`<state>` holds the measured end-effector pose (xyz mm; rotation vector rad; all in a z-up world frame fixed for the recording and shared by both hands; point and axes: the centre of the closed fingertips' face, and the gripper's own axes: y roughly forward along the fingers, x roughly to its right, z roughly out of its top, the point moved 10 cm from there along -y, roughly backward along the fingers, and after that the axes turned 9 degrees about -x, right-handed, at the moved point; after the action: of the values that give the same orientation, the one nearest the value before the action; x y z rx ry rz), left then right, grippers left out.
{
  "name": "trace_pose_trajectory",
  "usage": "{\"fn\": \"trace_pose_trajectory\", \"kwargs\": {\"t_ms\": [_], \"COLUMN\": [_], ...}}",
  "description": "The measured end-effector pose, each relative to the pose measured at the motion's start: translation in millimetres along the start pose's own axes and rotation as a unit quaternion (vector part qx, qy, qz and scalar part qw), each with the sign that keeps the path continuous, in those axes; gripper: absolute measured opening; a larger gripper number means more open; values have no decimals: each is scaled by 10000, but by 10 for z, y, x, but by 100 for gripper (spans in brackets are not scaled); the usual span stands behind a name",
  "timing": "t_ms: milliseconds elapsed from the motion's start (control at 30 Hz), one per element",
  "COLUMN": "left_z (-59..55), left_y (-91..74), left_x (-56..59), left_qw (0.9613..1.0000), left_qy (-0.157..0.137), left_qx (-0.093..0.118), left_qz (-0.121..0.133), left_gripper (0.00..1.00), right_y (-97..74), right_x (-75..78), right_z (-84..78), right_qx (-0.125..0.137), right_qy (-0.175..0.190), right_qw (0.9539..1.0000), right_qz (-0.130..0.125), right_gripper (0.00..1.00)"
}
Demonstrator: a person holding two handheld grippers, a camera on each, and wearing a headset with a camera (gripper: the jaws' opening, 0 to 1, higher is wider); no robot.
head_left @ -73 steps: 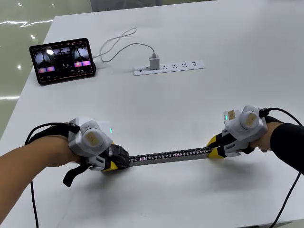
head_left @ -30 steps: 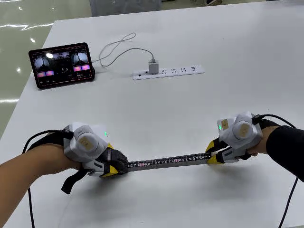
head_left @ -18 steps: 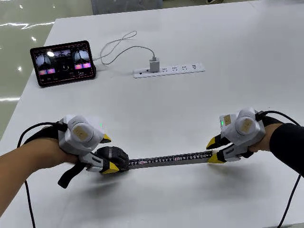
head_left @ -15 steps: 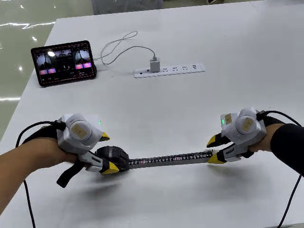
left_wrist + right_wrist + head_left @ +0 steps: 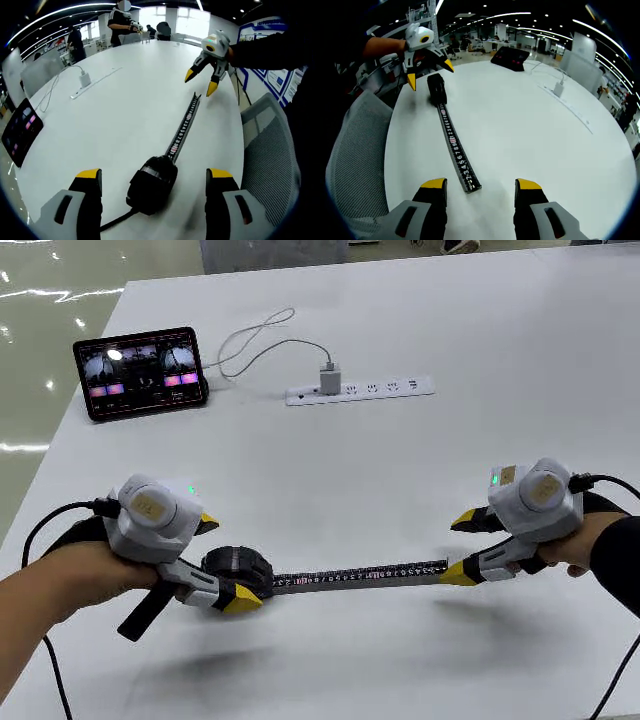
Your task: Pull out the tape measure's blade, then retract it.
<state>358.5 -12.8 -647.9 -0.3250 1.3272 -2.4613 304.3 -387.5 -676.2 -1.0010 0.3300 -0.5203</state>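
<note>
The black tape measure case [image 5: 238,570] lies on the white table [image 5: 400,470], its blade [image 5: 360,575] pulled out flat to the right. My left gripper [image 5: 225,562] is open, its yellow-tipped jaws on either side of the case without touching it. In the left gripper view the case [image 5: 152,182] sits between my spread fingers [image 5: 89,175]. My right gripper [image 5: 459,548] is open at the blade's free end [image 5: 445,567]. In the right gripper view the blade end [image 5: 470,187] lies loose between my right gripper's [image 5: 480,184] jaws, and the case [image 5: 436,87] sits far off by the left gripper [image 5: 427,65].
A tablet [image 5: 140,372] stands at the back left. A white power strip [image 5: 360,390] with a charger [image 5: 329,378] and a looped cable [image 5: 255,335] lies mid-table. A mesh chair [image 5: 270,145] stands beside the table's near edge. Black cords trail from both grippers.
Both grippers opened: the left let go of the case and the right let go of the blade end. Both drew back slightly. The blade stays pulled out on the table.
</note>
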Motion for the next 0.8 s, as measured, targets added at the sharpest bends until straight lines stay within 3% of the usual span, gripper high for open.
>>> {"fn": "trace_pose_trajectory", "kwargs": {"t_ms": [133,167,233,300,333,533,633,700,800], "left_z": [-34,-45,-61,-89,-117,-253,-313,-354,-441], "left_y": [-19,-26,-47,-64,-74,-114,-135,-146,-153], "left_x": [-6,-10,-31,-26,-33,-11,2,42,81], "left_qw": [9992,9987,9981,9971,9968,9946,9931,9926,9913], "left_qy": [-352,-451,-492,-621,-615,-896,-954,-1015,-1050], "left_qx": [176,218,322,391,395,322,407,505,578], "left_qz": [-13,27,170,193,324,404,554,442,546], "left_gripper": [91,97,99,99,99,99,99,99,99], "right_y": [-47,-59,-76,-96,-108,-164,-168,-171,-201], "right_x": [-58,-83,-120,-167,-184,-223,-221,-239,-271], "right_z": [-49,-64,-83,-102,-102,-171,-229,-281,-335], "right_qx": [61,94,134,196,341,414,465,481,443], "right_qy": [174,224,271,279,205,444,518,515,540], "right_qw": [9998,9997,9995,9994,9990,9976,9969,9967,9967], "right_qz": [-74,-72,-74,-96,-197,-340,-360,-399,-423], "right_gripper": [58,60,62,65,69,78,83,88,92]}}
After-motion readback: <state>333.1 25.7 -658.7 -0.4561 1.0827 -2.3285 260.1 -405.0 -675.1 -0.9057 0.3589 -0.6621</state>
